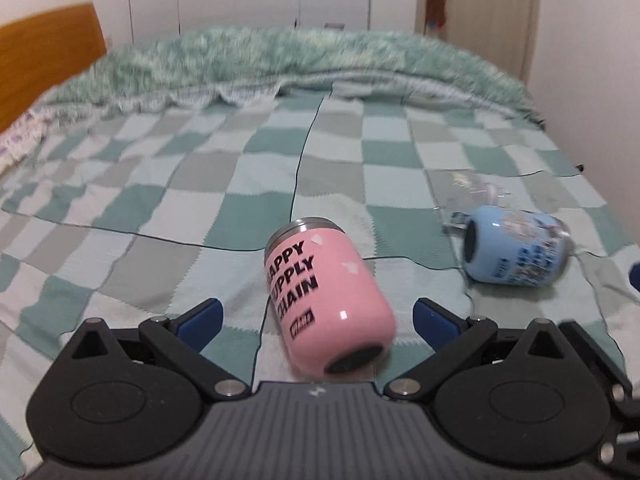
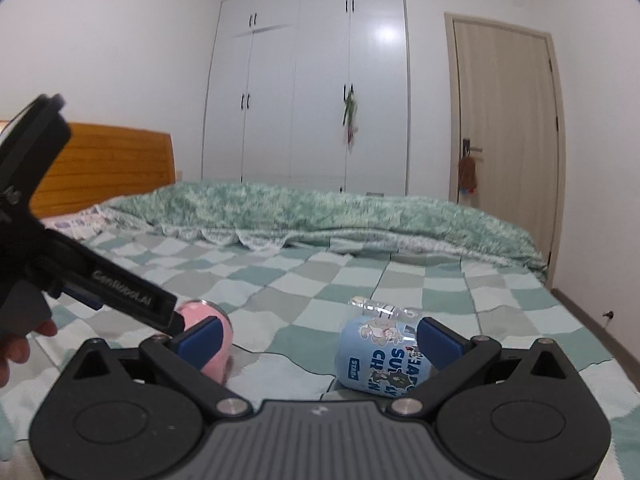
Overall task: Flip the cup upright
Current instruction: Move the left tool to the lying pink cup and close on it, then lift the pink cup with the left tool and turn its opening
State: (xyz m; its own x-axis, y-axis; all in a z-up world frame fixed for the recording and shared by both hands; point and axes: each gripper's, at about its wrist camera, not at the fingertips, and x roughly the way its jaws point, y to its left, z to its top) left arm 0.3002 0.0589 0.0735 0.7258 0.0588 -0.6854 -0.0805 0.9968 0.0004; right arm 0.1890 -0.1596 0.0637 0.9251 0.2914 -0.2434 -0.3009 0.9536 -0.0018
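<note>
Left wrist view first: at the far left a wooden headboard (image 1: pixel 48 52) edges the bed, and a checked blanket (image 1: pixel 160 184) covers the near part of it. The left gripper (image 1: pixel 318 318) has its jaws spread wide and grasping nothing. Between its blue fingertips (image 1: pixel 204 314) lies the pink cup (image 1: pixel 326 298), on its side on the blanket, steel rim pointing far and dark base pointing near, so its long axis runs almost straight along the line of the fingers, leaning slightly to the right. Neither finger touches it. Further right and well apart lies the blue cup (image 1: pixel 516 246), also tipped over, with a clear plastic piece (image 1: pixel 476 192) just beyond it.

Right wrist view: the right gripper (image 2: pixel 320 340), jaws likewise released, hangs low over the blanket, with the blue cup (image 2: pixel 372 354) between its fingers nearer the right one; contact there I cannot tell. The left tool (image 2: pixel 80 276) slants down toward the pink cup (image 2: pixel 208 340), so that hand is nearer to it; a grip across the body looks likely before tilting the rim upward
</note>
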